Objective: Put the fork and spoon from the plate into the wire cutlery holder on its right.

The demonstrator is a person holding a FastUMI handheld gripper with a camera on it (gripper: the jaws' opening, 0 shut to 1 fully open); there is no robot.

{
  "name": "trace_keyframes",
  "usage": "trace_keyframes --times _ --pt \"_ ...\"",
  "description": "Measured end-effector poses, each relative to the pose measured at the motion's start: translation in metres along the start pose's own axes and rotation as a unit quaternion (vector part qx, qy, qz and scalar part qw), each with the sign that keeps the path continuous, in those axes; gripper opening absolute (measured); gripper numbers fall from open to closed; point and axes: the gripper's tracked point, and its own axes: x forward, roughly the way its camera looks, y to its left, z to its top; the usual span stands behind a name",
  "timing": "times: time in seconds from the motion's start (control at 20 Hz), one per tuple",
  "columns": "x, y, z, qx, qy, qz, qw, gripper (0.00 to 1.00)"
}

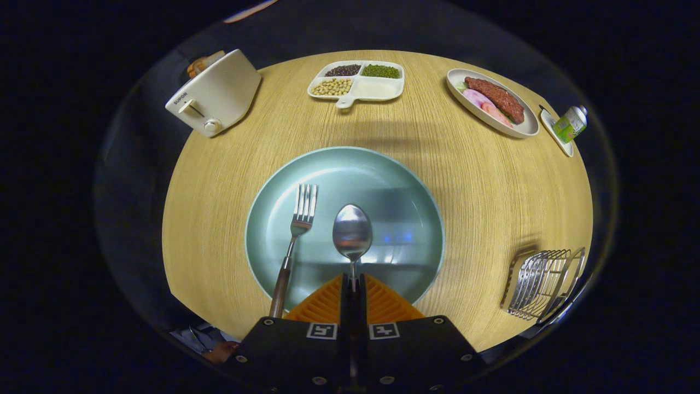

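Note:
A pale green plate (383,169) lies on the round wooden table just ahead of my fingers. My gripper (353,280) is shut on the handle of a metal spoon (352,232), whose bowl sticks out forward over the plate. A fork (298,224) with a dark wooden handle rests on the plate to the left of the spoon, tines pointing away, its handle reaching past the plate's near rim beside my left finger. The wire cutlery holder (541,282) stands at the table's edge to the right of the plate.
A white toaster (216,98) sits at the far left. A divided white dish (358,82) of beans and grains is at the far middle. An oval dish (492,101) of meat and a small green bottle (570,123) are at the far right.

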Motion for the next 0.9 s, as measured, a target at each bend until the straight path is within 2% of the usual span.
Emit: trace_keyframes --times 0.45,0.9 --pt "-0.023 0.001 0.015 0.026 -0.047 0.043 0.998 0.03" --pt "-0.109 -0.032 0.052 0.041 -0.175 0.044 0.983 0.03"
